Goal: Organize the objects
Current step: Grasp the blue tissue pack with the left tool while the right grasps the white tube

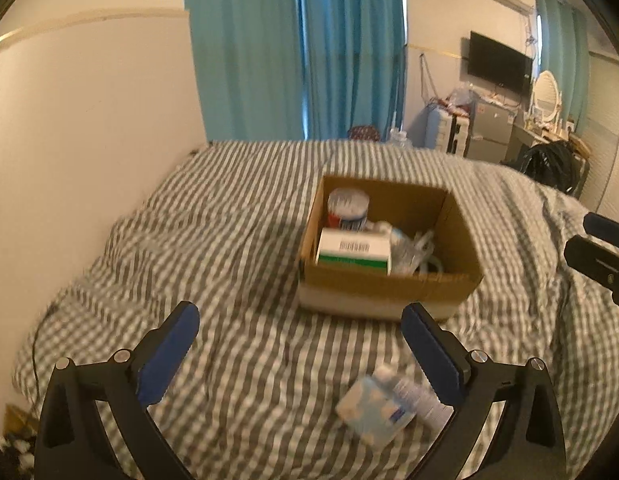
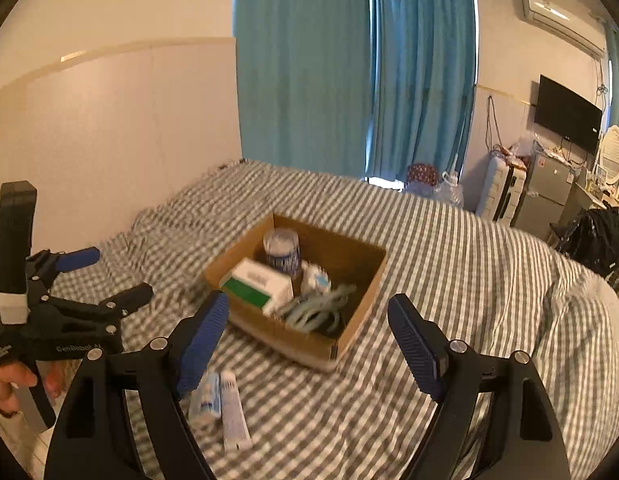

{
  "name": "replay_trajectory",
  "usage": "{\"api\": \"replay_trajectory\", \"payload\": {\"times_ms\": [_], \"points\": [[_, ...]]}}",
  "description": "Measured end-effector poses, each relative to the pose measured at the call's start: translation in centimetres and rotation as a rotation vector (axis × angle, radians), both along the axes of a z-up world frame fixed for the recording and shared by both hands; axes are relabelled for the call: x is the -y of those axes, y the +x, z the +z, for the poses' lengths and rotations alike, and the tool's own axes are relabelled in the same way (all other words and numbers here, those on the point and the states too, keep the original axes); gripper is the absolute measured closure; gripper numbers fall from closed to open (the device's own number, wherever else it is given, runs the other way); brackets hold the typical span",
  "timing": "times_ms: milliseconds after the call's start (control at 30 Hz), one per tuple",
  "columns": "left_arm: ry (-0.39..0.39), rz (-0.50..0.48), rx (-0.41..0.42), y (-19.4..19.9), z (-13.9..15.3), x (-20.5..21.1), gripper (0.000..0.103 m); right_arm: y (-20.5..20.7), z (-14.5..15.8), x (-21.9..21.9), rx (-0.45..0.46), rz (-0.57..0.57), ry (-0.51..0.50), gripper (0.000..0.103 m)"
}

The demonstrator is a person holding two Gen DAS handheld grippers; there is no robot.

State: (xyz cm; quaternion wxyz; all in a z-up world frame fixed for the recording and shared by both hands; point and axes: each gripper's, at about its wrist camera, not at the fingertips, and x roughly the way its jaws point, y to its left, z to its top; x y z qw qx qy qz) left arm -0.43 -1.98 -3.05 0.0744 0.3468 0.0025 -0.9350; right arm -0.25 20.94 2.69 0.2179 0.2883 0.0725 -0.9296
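- Right, striped bedspread point(image 1: 237, 248), teal curtains point(image 1: 293, 48) behind.
- Cardboard box point(image 1: 389, 280) sits mid-bed, holding a can, carton, tubing.
- Tissue pack point(image 1: 371, 410) and tube point(image 2: 234, 412) lie nearby.
- Left gripper point(image 1: 301, 356) and right gripper point(image 2: 305, 344): jaws spread, empty.

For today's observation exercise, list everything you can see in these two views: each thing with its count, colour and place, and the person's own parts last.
cardboard box: one, brown, open, on the bed.
round tub: one, blue and white, at the box's far side.
carton: one, white and green, inside the box.
coiled tubing: one bundle, pale green, inside the box.
tissue pack: one, light blue, on the cover outside the box.
tube: one, white, beside the tissue pack.
bed cover: one, grey and white check.
curtains: teal, behind the bed.
television: one, black, on the wall.
left tool: black, blue pads, open.
right tool: black, blue pads, open.
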Motion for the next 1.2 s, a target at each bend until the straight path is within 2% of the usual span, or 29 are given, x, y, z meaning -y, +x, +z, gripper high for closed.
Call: {"api": "replay_trajectory", "payload": {"times_ms": [167,400,600,700,800,867,933,1033,1133,1200], "points": [[0.042,0.01,0.099,0.5,-5.3,-0.4,0.0,0.1,-5.6,0.2,0.108,0.005,0.002,0.021],[0.069,-0.046,0.182,0.7,-9.9,-1.9,0.0,-0.2,-12.5,2.6,0.218,0.06,0.08,0.021],[0.1,-0.155,0.253,-1.2,-12.7,-4.3,0.0,-1.3,-15.7,2.1,0.288,0.037,0.074,0.022],[0.16,-0.174,0.254,-2.6,-13.4,-4.4,0.0,-2.0,-16.5,1.8,0.308,0.024,0.074,0.022],[0.214,-0.22,0.294,-4.4,-14.5,-4.4,0.0,-2.6,-16.8,1.4,0.321,0.011,0.053,0.022],[0.26,-0.254,0.301,-4.8,-14.8,-4.1,0.01,-2.8,-16.8,1.2,0.323,0.009,0.053,0.022],[0.315,-0.293,0.288,-4.8,-14.6,-3.6,0.033,-3.0,-16.7,1.2,0.317,0.009,0.059,0.022],[0.29,-0.303,0.264,-4.1,-13.7,-3.0,0.042,-3.3,-16.5,1.5,0.311,0.023,0.052,0.022],[0.208,-0.27,0.24,-3.3,-13.1,-1.8,0.043,-3.9,-16.3,2.5,0.314,0.054,0.05,0.022],[0.215,-0.253,0.241,-3.3,-13.1,-0.5,0.044,-4.2,-16.4,3.5,0.316,0.085,0.057,0.022]]}}
